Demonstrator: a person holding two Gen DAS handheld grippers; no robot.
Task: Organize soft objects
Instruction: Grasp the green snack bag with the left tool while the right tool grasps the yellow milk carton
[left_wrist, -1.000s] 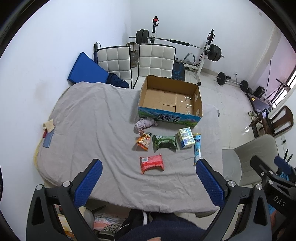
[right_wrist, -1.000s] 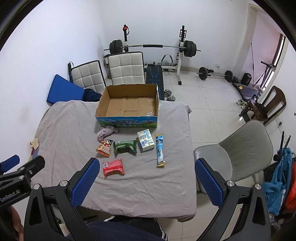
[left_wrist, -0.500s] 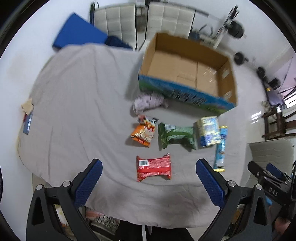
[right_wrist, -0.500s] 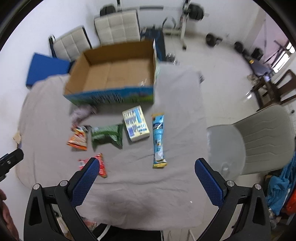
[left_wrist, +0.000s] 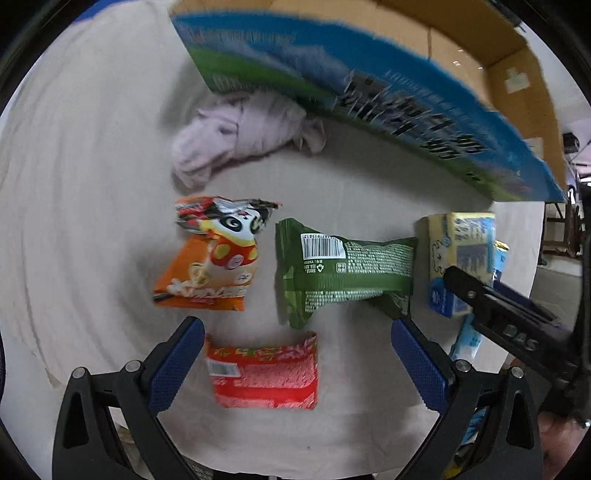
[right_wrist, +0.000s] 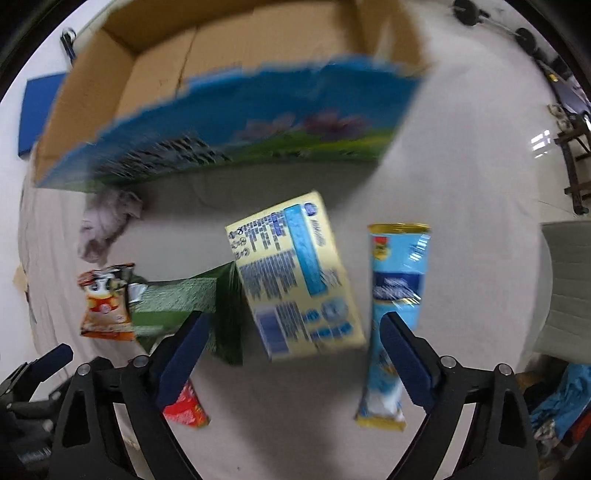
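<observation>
On the grey sheet lie a red packet (left_wrist: 263, 371), an orange panda packet (left_wrist: 212, 258), a green packet (left_wrist: 343, 267), a yellow-blue carton (right_wrist: 295, 280), a long blue packet (right_wrist: 397, 306) and a crumpled lilac cloth (left_wrist: 240, 133). My left gripper (left_wrist: 297, 363) is open, low over the red packet, which lies between its fingers. My right gripper (right_wrist: 295, 354) is open, low over the near end of the carton. The right gripper also shows at the right edge of the left wrist view (left_wrist: 509, 325).
An open cardboard box (left_wrist: 369, 96) with a blue-green printed side stands just behind the items; it also fills the top of the right wrist view (right_wrist: 229, 122). A grey chair (right_wrist: 569, 288) stands off the table's right side.
Both grippers have dropped from high above the table to just over the items. The left one came down over the red packet, the right one over the carton. Both stay open.
</observation>
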